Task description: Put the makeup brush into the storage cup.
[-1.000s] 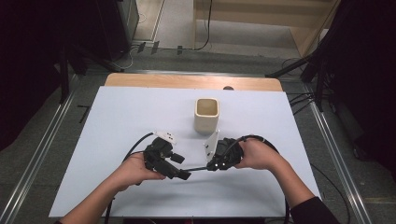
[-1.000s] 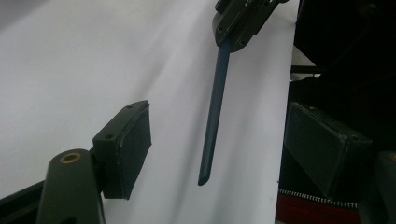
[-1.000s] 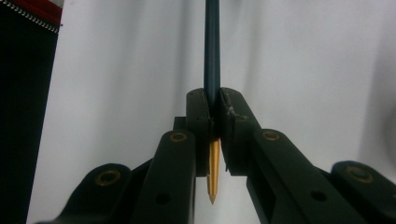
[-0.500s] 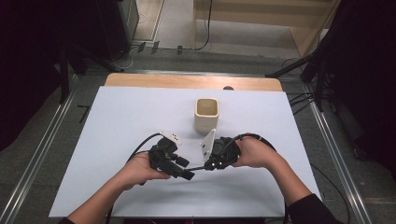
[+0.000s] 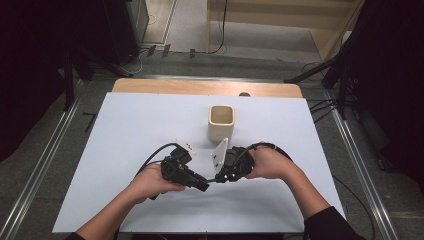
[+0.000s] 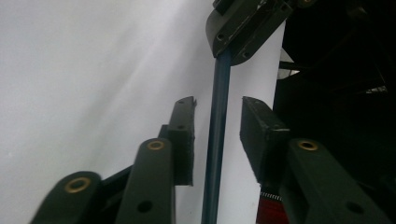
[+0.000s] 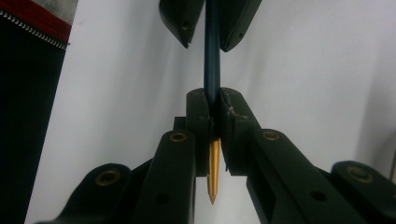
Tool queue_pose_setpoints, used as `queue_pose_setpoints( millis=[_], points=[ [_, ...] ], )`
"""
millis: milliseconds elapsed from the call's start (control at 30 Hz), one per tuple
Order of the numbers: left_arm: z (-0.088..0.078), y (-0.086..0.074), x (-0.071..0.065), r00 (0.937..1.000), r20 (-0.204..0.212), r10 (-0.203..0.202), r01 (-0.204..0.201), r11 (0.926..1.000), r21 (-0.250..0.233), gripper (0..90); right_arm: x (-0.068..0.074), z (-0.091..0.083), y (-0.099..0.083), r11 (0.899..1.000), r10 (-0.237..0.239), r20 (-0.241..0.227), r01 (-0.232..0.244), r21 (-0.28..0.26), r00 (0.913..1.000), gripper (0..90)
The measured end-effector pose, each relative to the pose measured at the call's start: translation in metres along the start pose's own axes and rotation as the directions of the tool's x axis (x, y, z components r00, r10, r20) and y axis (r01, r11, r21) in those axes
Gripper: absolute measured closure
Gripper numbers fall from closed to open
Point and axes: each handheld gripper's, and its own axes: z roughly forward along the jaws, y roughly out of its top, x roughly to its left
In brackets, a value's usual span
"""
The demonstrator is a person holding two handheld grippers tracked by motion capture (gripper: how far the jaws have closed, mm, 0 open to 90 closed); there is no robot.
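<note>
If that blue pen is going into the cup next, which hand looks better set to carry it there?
Probably the right. The right gripper is shut on the pen and sits nearer the cup. The left gripper has its jaws apart around the shaft, not gripping it.

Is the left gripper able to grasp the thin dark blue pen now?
Probably yes: the thin dark blue pen already runs between the open left gripper jaws, with nothing blocking; the right gripper holds its other end.
</note>
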Motion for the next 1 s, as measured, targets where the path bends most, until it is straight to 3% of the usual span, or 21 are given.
queue_pose_setpoints(
  millis=[567,1000],
  points=[
    [-0.0001,-0.0008,0.0028,0.9995,0.032,-0.001,0.001,0.9999,0.017,80.7,0.0023,-0.0003,0.0005,1.0,-0.029,0.008,0.029,-0.003,0.9996,83.9],
    [-0.0017,-0.0015,0.0036,0.9957,0.093,-0.001,0.001,1.0,0.007,84.8,0.0047,-0.0019,0.001,0.999,-0.048,-0.001,0.048,-0.009,0.9988,82.8]
  ],
)
